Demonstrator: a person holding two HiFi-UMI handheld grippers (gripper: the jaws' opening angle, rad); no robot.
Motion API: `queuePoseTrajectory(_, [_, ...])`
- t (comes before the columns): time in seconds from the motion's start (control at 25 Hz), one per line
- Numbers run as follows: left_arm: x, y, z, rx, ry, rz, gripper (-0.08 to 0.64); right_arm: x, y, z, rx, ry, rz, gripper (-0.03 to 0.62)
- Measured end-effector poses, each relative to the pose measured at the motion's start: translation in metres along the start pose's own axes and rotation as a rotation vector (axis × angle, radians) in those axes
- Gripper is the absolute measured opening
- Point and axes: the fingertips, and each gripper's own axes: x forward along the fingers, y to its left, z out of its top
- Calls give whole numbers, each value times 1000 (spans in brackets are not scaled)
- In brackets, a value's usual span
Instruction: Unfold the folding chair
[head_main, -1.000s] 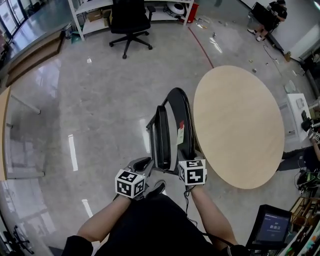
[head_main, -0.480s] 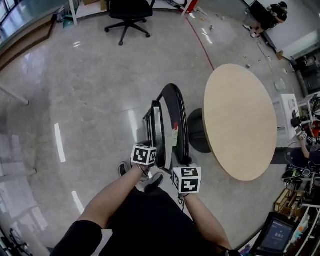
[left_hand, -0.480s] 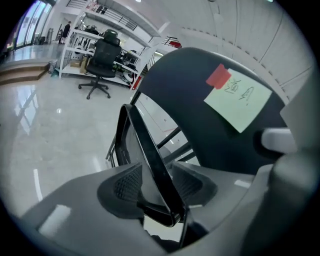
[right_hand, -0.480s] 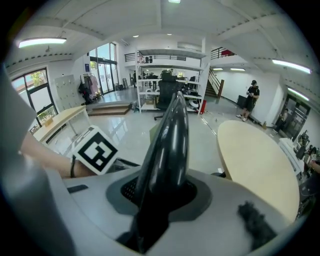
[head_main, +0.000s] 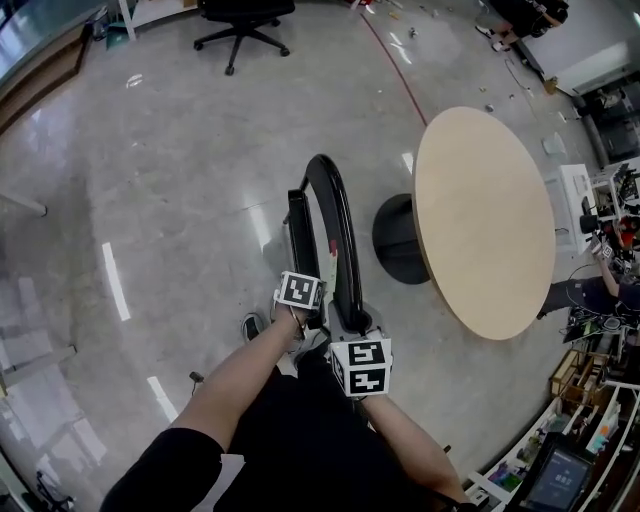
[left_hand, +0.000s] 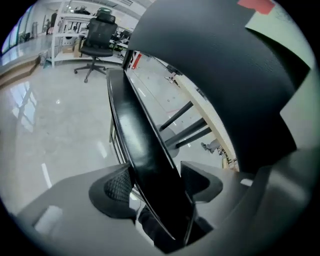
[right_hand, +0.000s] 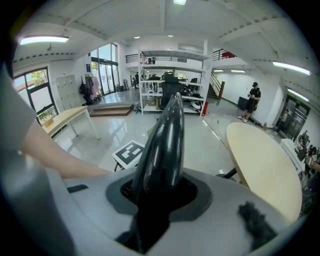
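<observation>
**Head view: folded chair runs 12 to 6 o'clock, near end at my tongs**

One round table, the biggest thing here, stands at 3 o'clock of the folding chair, apart from it. The chair stands on the floor, not yet unfolded. Its long axis runs 12 to 6 o'clock, with the near end under my hands.

Its seat panel lies flat along the 9 o'clock side of the back loop. I judge the unfolding turns on that: the seat has to swing out toward 9 o'clock while the loop is held.

My right gripper is clamped on the loop's tube. My left gripper, at 11 o'clock of the right one, is opening wide. The seat's edge runs between its jaws, but the pads stand clear of it, so it grips nothing. It is the hand nearer the seat.

I count one table, one folding chair, one office chair far off at 11 o'clock, and two grippers.
</observation>
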Motion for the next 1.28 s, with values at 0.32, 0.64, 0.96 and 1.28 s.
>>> queuePoseTrajectory(0.32, [-1, 3, -9, -192, -3, -84, 190, -1, 3, -3, 50, -8, 2, 96])
queuePoseTrajectory(0.64, [-33, 22, -54, -263, 13, -53, 193, -17, 42, -19, 41, -26, 96, 94])
queuePoseTrajectory(0.96, [-23, 12, -51, -232, 13, -42, 202, -22, 10, -24, 87, -65, 127, 101])
queuePoseTrajectory(1.28, [-33, 16, -58, -245, -5, -75, 204, -31, -22, -26, 133, -107, 184, 101])
